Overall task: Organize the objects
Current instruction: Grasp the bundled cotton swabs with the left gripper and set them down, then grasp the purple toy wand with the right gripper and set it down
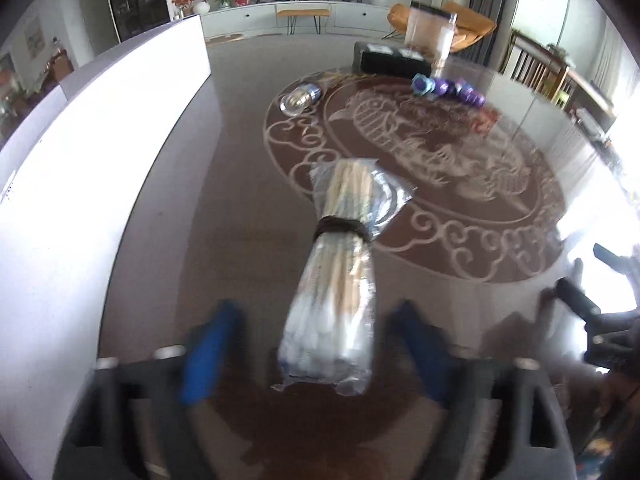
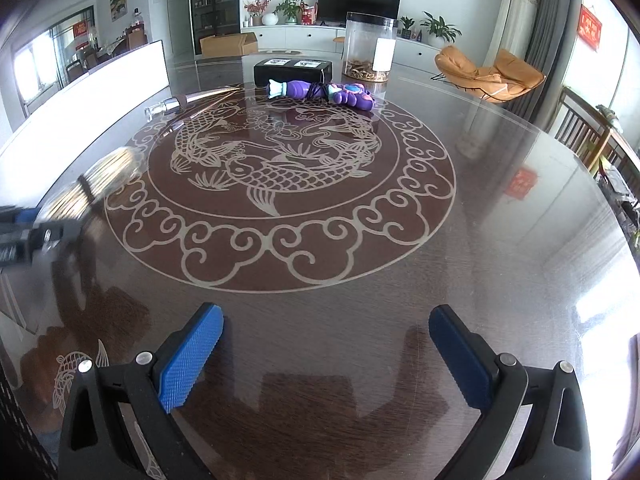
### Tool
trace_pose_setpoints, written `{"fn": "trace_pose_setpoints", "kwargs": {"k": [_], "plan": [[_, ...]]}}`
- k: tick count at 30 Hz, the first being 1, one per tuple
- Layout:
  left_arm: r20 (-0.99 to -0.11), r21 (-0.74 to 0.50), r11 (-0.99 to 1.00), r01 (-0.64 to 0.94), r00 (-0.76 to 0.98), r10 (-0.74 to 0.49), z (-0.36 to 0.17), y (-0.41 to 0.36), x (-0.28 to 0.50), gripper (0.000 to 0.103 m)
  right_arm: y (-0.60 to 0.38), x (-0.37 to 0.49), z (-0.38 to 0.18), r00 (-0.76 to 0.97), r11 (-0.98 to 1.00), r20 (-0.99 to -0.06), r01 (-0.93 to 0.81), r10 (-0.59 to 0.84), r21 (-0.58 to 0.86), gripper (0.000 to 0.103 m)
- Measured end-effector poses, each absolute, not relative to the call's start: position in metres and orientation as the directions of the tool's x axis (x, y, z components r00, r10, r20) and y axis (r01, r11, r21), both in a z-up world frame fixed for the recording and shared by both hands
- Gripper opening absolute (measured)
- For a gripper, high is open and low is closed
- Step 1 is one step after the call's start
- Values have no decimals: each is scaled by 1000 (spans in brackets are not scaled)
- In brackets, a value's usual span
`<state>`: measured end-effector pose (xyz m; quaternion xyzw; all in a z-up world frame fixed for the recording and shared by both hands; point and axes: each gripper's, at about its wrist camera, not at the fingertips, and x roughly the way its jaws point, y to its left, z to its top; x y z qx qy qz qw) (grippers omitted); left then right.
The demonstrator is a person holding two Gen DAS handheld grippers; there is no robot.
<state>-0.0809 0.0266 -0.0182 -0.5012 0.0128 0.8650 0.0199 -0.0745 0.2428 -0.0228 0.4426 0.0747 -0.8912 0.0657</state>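
Chopsticks bundle [image 1: 340, 280] lies at lower centre on the tabletop [image 1: 248, 208], between the released left gripper [image 1: 316, 350]; right gripper [image 2: 326, 354] released, empty.

Chopstick bundle [image 1: 340, 276] on table [image 2: 500, 240]; toy [image 2: 320, 91] before box [image 2: 293, 70].

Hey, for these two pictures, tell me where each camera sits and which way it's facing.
Left wrist view: sits on the left tool, angled down over the glossy brown patterned table at a plastic-wrapped bundle of pale sticks between its open blue pads; the right tool shows at the right edge.
Right wrist view: sits on the right tool, open and empty, angled down toward the table centre; the left tool shows blurred at left.
Shared: purple plastic toy, black box, clear jar.
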Motion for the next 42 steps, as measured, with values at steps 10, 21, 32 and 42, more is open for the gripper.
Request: {"fn": "trace_pose_setpoints", "kwargs": {"k": [10,21,32,42], "plan": [[-848,7,-1000,-16,-529,2,-22,16,-98,103,242,-75,-23,-601,-980,-798,181,-44,-82,103],[-825,7,-1000,-4,-565,-4,-25,15,-106,103,248,-82,-25,-564,-980,-818,198,-108,-7,103],[-824,8,-1000,-1,-567,-6,-26,16,-106,103,266,-264,8,-541,-910,-786,-83,-300,405,102],[-824,8,-1000,-1,-567,-6,-26,16,-105,103,198,-356,-22,-405,-959,-912,-221,-72,175,86]]}}
